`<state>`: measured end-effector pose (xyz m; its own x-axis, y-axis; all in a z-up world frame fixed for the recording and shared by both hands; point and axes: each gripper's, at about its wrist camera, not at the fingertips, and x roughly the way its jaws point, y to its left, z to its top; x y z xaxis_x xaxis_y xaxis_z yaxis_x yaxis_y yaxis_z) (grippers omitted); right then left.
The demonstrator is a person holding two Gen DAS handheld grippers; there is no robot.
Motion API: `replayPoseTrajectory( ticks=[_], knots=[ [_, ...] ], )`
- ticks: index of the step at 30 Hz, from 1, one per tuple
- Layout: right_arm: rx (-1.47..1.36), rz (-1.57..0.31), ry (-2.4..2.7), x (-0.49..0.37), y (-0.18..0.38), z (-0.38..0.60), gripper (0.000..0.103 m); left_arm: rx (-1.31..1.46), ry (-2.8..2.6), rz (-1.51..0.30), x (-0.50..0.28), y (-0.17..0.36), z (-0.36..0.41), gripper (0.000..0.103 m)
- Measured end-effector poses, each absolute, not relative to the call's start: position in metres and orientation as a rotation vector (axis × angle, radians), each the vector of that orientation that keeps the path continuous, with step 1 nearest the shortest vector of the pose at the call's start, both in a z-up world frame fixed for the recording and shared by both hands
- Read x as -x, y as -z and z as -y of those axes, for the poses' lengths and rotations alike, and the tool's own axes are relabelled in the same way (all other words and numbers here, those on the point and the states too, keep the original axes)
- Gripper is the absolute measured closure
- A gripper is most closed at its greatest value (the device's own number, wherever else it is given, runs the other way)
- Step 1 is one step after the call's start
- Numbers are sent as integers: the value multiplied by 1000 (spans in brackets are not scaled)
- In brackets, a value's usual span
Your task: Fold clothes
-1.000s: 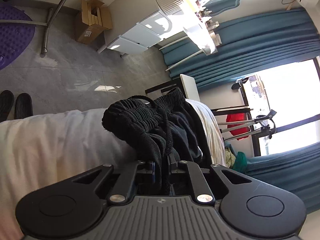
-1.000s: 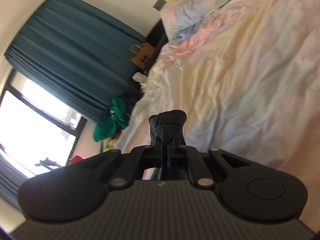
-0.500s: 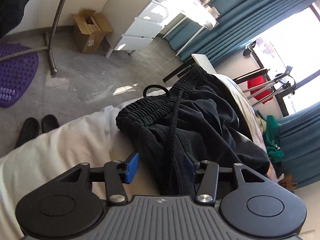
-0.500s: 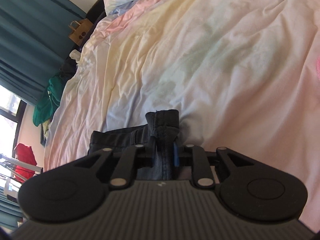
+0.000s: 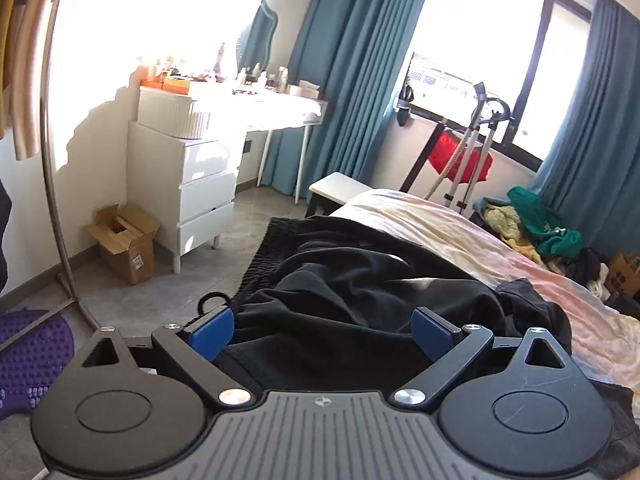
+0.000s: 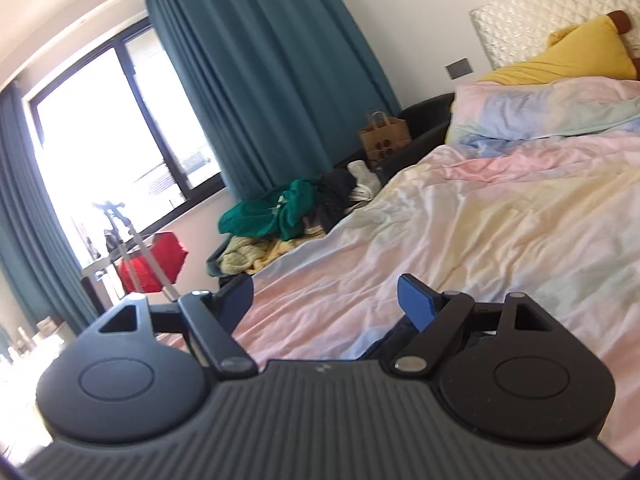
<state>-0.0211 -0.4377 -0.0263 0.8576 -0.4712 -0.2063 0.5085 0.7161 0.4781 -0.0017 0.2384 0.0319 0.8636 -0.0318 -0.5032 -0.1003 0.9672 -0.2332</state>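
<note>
A pair of black shorts [image 5: 360, 276] with an elastic waistband and drawstring lies crumpled on the pastel bed sheet [image 5: 436, 232] near the bed's foot, seen in the left wrist view. My left gripper [image 5: 322, 330] hovers just over the near part of the shorts, open, its blue pads wide apart with cloth below but not pinched. In the right wrist view my right gripper [image 6: 326, 300] is open above the sheet [image 6: 500, 216], holding nothing. The shorts do not show in that view.
A white dresser [image 5: 200, 184] and a cardboard box [image 5: 126, 244] stand across the floor. A clothes heap [image 6: 280, 216] lies beside the bed, with a paper bag [image 6: 384, 136] behind. Pillows [image 6: 548, 108] sit at the headboard. A purple mat [image 5: 28, 356] lies at the left.
Both grippers opened and let go of the black shorts, which now lie on the bed. Both cameras swung up and level toward the room.
</note>
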Motion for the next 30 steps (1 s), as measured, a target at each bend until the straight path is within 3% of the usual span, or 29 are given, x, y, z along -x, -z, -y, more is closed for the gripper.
replayPoseTrajectory(
  ticks=[6,21,30],
  knots=[
    [-420,-133,359,3,21,378,22,150,116,-463,-16,-35,-153,1],
    [-232,-222,161,-14,34,295,22,8,311,-396,-73,56,-29,0],
    [-209,-282,162,-32,50,277,22,29,294,-427,-78,70,-35,0]
  ],
)
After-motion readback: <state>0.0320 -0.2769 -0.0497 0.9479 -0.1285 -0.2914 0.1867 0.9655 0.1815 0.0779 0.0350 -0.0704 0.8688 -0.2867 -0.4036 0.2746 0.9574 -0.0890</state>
